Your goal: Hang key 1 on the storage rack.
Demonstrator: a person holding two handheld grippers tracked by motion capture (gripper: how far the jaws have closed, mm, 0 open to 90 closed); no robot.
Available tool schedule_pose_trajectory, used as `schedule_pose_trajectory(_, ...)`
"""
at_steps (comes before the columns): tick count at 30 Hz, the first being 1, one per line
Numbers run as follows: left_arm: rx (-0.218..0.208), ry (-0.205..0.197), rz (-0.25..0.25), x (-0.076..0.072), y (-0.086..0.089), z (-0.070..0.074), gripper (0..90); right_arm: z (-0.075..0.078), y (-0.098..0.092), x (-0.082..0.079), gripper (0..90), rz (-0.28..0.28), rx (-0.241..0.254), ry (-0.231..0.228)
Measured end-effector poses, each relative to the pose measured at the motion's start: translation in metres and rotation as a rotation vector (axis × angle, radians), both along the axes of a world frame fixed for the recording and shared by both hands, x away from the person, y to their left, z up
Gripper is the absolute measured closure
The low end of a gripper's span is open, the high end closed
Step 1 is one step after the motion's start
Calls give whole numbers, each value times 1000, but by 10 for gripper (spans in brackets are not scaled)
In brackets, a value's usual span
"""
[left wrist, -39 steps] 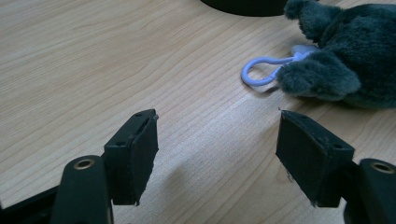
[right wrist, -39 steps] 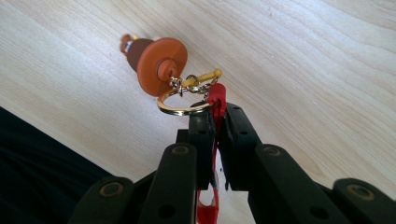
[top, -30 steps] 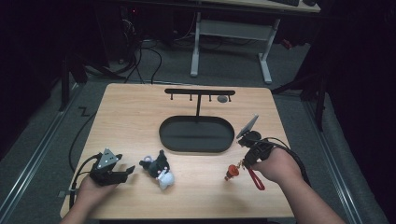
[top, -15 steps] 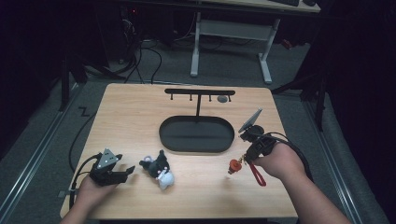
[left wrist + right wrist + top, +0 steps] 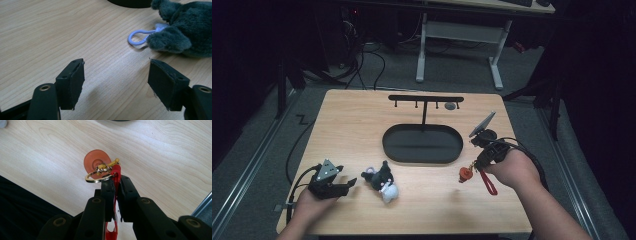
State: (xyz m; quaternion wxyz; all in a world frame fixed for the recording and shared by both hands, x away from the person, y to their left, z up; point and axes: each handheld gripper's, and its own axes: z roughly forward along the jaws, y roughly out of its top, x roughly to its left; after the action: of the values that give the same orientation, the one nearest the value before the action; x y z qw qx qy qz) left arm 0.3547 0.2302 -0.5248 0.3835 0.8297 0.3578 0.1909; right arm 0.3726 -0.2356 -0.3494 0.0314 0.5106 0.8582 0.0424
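Keychain (image 5: 98,164): an orange-red round charm on a gold ring with a red strap (image 5: 486,180); it hangs at the tip of the right gripper, above the front right of the table, just right of the black oval tray.
Right gripper (image 5: 115,185): jaws pressed together on the red strap, just below the gold ring (image 5: 96,178); in the high view (image 5: 476,161) the hand covers most of it.
Strap: its lower end runs down between the jaws and is cut off by the bottom edge of the right gripper view.
Left gripper (image 5: 115,82): jaws wide apart, nothing between them, low over bare wood at the front left of the table (image 5: 352,125).
Plush toy (image 5: 382,181): dark grey with a pale part, lying just right of the left gripper; in the left gripper view (image 5: 185,32) it is cut off at the right edge, so its shape is hard to read.
Pale blue loop (image 5: 138,37): lies on the wood touching the plush; where it attaches is hidden by fur.
Tray (image 5: 422,144): black oval, mid-table, with a T-shaped hook rack (image 5: 426,99) rising behind it.
Small grey object (image 5: 450,106): beneath the rack's right end, too small to identify.
Surroundings: the floor and a desk frame beyond the table are dark and indistinct.
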Motion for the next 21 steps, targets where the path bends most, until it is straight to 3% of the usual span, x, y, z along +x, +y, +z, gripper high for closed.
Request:
schedule_pose_trajectory(12, 2, 2, 0, 0, 1, 0, 295, 3, -5, 18, 834, -52, 19, -27)
schedule_pose_trajectory(21, -3, 0, 1, 0, 1, -1, 295, 10, -6, 38, 834, -55, 26, -44)
